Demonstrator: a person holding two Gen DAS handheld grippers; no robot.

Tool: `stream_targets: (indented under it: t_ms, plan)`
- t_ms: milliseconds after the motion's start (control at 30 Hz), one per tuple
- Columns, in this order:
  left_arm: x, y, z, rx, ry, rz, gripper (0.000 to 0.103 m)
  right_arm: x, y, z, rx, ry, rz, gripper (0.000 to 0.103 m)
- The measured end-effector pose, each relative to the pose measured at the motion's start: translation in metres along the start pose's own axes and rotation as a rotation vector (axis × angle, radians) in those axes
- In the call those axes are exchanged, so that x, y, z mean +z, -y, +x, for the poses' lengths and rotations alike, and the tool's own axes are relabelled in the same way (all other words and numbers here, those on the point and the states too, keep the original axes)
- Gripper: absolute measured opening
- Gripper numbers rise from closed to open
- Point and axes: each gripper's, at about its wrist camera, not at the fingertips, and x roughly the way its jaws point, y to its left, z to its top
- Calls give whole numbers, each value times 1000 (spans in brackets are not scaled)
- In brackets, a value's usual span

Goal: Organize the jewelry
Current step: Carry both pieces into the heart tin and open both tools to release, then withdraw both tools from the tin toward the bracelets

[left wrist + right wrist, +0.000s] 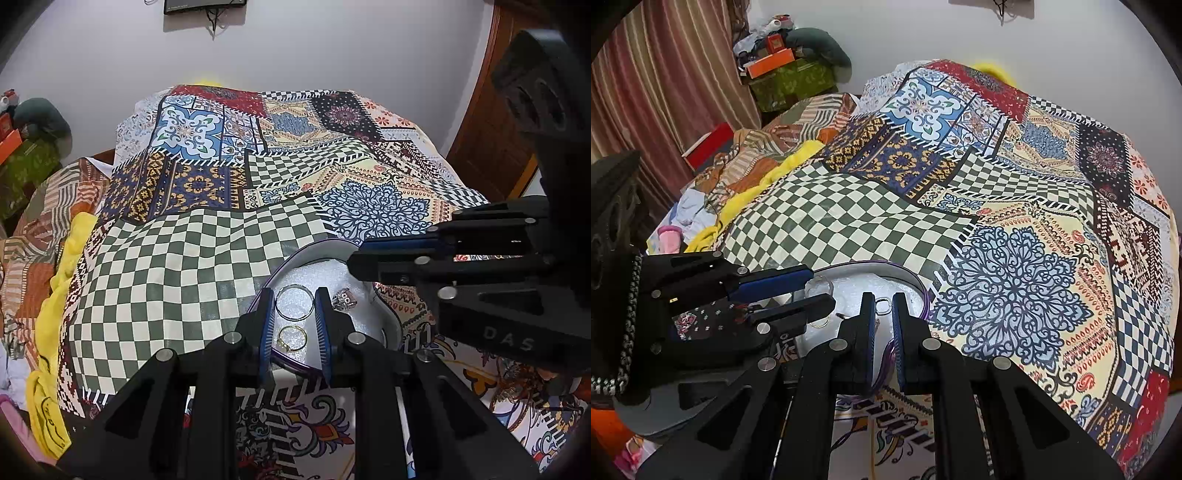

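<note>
Two claws held over one jewelry box on a bed.

In the white-lined box (391, 325), near the bed's (177, 280) near edge, three pieces are counted: one silver hoop (294, 302), one gold ring (292, 338), one silver charm (344, 298). The left claw (294, 295) is held slightly spread, the right claw (883, 299) pressed together, both empty; open bedspread is seen beyond.

The left matte black plastic tongs (295, 317) carry blue ribbed pads on angular linkage arms pinned with round silver screws; the right matte black plastic tongs (884, 314) match, with blue pads, silver pins and triangular cutouts; pale letters "DAS" mark the right housing; a black-and-white braided cord hangs beside the left body.
</note>
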Motion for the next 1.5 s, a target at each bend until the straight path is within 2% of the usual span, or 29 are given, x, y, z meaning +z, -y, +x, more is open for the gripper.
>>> stream_targets:
  t_ms: [533, 867, 1200, 1500]
  plan:
    - [-3, 2, 0, 5, -5, 21, 21, 3, -1, 13, -8, -33, -27, 8]
    - [-5, -2, -16, 13, 18, 4, 22, 3, -1, 14, -13, -58, -15, 10]
    - [-5, -1, -39, 27, 41, -1, 22, 1, -10, -10, -47, -29, -38, 10]
    - [-10, 12, -74, 27, 71, 1, 22, -14, -22, -58, -91, 29, -54, 11]
